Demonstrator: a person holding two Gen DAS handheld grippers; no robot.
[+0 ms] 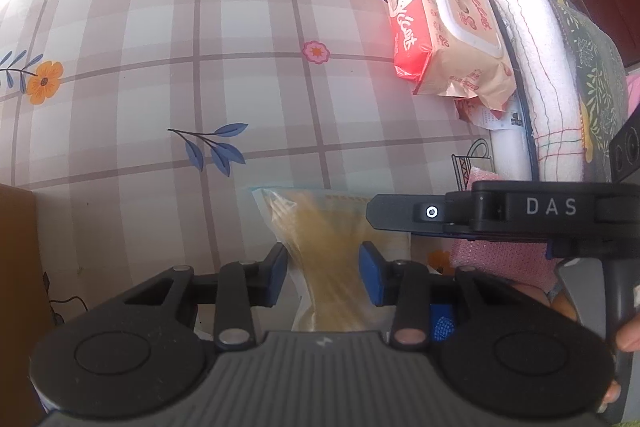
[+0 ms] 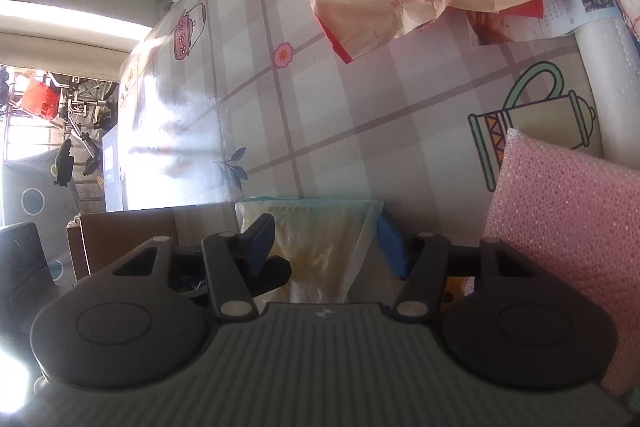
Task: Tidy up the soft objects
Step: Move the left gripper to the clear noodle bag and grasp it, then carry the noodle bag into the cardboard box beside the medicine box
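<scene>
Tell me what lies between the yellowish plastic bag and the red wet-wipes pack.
Only bare checked tablecloth between the yellowish plastic bag and the red wet-wipes pack; the left wrist view shows it.

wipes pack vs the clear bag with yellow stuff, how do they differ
The wipes pack is opaque red and beige with a white flip lid; the clear bag shows yellow contents. The wipes pack lies free on the table; the clear bag is pinched by the left tool. Both are soft packaging.
</scene>
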